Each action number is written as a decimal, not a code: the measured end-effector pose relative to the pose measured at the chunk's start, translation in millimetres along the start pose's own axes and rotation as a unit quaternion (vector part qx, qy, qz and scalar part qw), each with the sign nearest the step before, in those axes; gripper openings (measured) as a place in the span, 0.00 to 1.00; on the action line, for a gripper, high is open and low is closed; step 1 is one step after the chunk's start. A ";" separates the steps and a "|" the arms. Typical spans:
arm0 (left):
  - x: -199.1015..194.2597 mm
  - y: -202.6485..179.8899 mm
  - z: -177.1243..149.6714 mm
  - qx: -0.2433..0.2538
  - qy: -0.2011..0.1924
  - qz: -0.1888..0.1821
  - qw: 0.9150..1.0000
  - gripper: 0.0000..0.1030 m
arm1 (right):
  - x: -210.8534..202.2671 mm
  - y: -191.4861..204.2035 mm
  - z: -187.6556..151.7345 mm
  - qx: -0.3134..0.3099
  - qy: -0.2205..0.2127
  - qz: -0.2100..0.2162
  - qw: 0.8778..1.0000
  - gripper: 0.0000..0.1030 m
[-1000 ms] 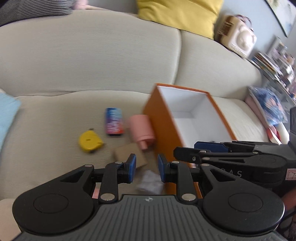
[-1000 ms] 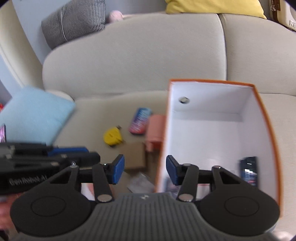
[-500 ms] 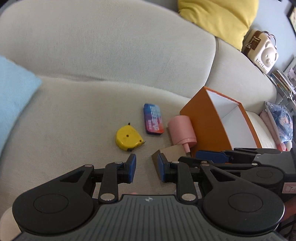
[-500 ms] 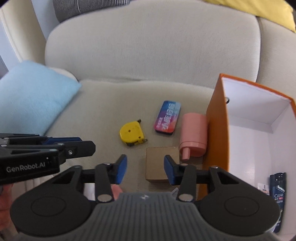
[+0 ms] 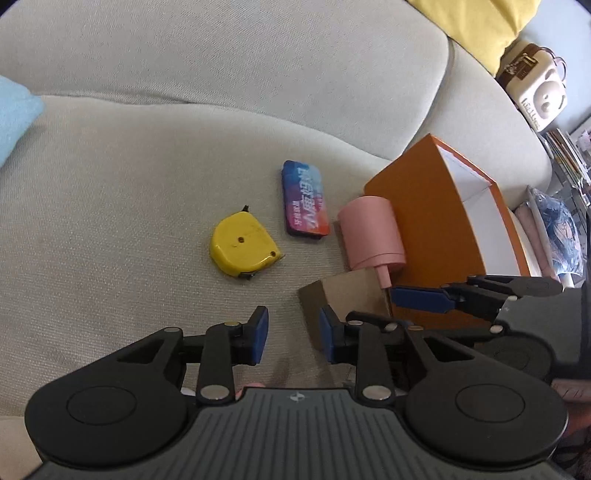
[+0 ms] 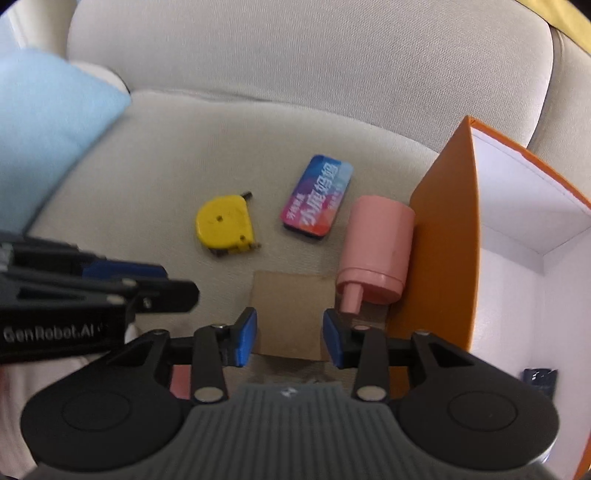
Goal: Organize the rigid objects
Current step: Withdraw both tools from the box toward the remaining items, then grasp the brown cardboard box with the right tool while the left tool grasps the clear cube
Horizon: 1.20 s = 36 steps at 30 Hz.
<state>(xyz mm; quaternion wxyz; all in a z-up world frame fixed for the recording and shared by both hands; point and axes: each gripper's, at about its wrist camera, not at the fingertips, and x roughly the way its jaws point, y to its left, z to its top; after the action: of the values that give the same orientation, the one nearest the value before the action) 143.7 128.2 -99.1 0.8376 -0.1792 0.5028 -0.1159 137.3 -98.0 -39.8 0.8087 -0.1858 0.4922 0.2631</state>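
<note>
On the beige sofa seat lie a yellow tape measure, a blue-and-red tin, a pink bottle on its side and a flat brown cardboard box. An orange box with a white inside stands to their right; a dark packet lies in it. My left gripper is open and empty, just left of the cardboard box. My right gripper is open with its fingers either side of the cardboard box's near edge.
A light blue cushion lies at the left of the seat. The sofa backrest rises behind the objects. A yellow pillow, a cream bag and stacked books are at the far right.
Both grippers have swung left and down, from over the orange box to the loose objects on the seat. The right gripper now straddles the cardboard box. Jaws stay open.
</note>
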 end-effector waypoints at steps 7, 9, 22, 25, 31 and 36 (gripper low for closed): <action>-10.3 10.5 -1.6 -0.014 -0.004 0.015 1.000 0.35 | 16.0 11.6 -3.0 -0.024 0.008 -0.021 0.999 0.63; -13.1 13.0 -3.1 -0.018 -0.003 0.019 1.000 0.35 | 20.9 12.0 -0.4 -0.024 0.007 -0.023 0.999 0.62; -30.4 3.0 -5.2 0.010 -0.020 0.021 1.000 0.35 | 5.9 20.5 -6.1 -0.026 -0.001 0.008 1.000 0.58; -43.3 -5.4 -4.9 0.021 -0.037 0.000 0.999 0.35 | -11.8 15.0 -2.2 -0.022 -0.025 0.018 0.999 0.58; -62.9 -25.1 -2.6 0.064 -0.064 -0.030 0.995 0.35 | -66.5 -16.7 -4.5 0.004 -0.067 0.049 0.997 0.58; -50.6 -48.6 -8.8 0.130 -0.032 -0.022 0.991 0.35 | -110.5 -46.3 -9.3 0.037 -0.111 0.054 0.992 0.58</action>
<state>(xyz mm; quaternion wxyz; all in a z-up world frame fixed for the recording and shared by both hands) 111.5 101.4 -42.0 0.8669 -0.0832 0.4521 -0.1929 117.3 -166.8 56.7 0.8495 -0.0983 0.4180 0.3066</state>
